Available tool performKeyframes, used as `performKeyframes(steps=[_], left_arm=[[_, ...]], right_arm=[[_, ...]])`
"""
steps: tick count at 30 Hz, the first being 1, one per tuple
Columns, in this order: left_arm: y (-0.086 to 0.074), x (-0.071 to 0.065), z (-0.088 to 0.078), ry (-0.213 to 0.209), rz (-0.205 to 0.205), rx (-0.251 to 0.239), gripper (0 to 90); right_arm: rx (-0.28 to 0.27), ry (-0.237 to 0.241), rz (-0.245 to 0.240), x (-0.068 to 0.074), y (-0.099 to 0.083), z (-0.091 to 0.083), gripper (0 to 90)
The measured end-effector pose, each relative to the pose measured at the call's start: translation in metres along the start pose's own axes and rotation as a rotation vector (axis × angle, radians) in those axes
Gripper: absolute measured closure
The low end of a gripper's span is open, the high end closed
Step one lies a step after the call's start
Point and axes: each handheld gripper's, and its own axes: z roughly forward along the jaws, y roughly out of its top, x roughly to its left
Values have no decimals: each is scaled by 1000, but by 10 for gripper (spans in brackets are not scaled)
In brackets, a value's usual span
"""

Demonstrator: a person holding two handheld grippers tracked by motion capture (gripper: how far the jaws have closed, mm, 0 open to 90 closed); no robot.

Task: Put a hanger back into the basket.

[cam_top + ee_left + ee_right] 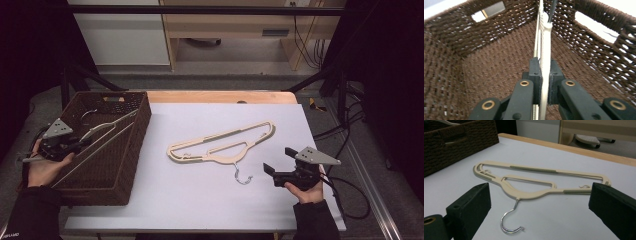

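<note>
A cream plastic hanger [222, 145] with a metal hook [242, 176] lies flat in the middle of the white table top; the right gripper view has the same hanger [534, 182] just ahead. My right gripper [276, 161] rests at the table's right front, jaws wide open with nothing between them. A second cream hanger [102, 131] leans inside the brown woven basket [135, 150] at the left. My left gripper [82, 144] is shut on this second hanger; the left gripper view has its pale bar [545, 67] pinched edge-on between the pads, over the basket floor.
The basket [486, 62] has cut-out handles in its walls and stands at the table's left edge. A wooden strip [215, 96] borders the table's far side. Black cables [350, 125] hang beyond the right edge.
</note>
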Motion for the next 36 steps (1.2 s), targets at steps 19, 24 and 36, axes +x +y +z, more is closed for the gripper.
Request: performKeyframes(steps=[19,24,36], left_arm=[[-7,-25,19,-126,50,212,693],[-7,-30,24,-138,82,246,702],[-9,-33,30,-158,105,303,646]], right_arm=[[1,4,-1,1,0,0,46],[0,2,-2,2,0,0,46],[-3,3,-1,2,1,0,46]])
